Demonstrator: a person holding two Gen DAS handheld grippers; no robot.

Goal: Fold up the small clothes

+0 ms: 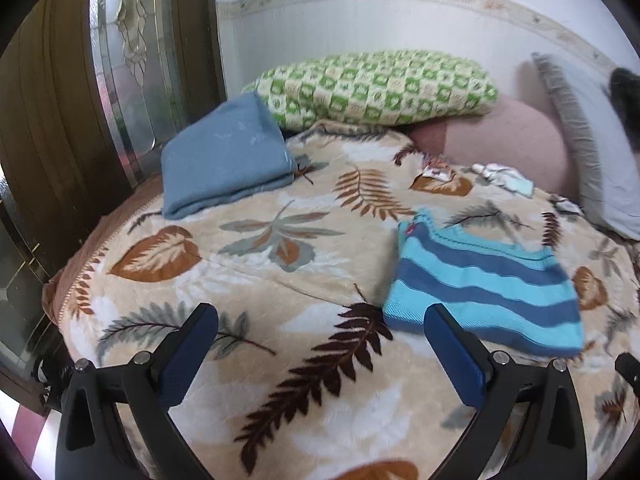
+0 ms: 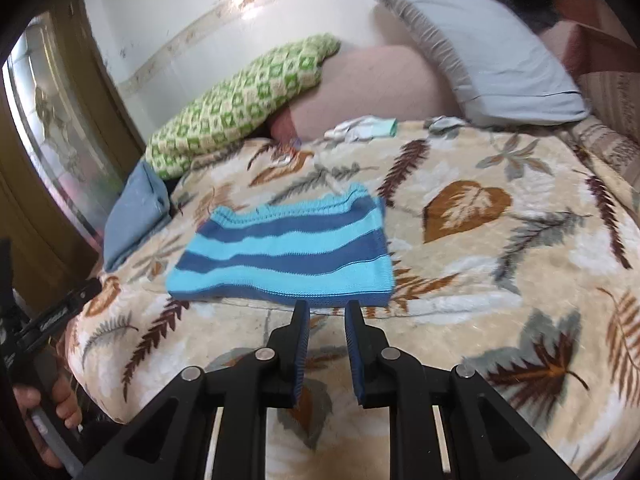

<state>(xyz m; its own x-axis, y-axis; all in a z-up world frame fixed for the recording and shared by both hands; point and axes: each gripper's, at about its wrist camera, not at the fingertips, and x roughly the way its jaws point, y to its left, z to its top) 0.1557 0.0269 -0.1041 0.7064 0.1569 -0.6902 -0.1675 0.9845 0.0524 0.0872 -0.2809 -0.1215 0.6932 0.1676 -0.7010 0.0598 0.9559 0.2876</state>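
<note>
The right gripper (image 2: 326, 306), its blue-padded jaws narrowly parted and empty, hovers at the near edge of the folded blue-and-turquoise striped knit garment (image 2: 286, 252) on the leaf-patterned plush blanket (image 2: 500, 280), while the wide-open, empty left gripper (image 1: 320, 312) could snag that pile or drag the fold apart.

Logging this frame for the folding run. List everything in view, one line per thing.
striped knit garment: one, light and dark blue, lying folded on the blanket, just ahead of the right gripper
leaf-print blanket: one, beige with brown and grey leaves, covering the bed
folded blue cloth: one, dusty blue, at the bed's far left
green checked pillow: one, green and cream, against the wall
pink cushion: one, beside the green pillow
grey pillow: one, far right
small pale clothes: a little heap, white and mint, near the pillows
left gripper: open, holding nothing
right gripper: narrowly open, holding nothing
</note>
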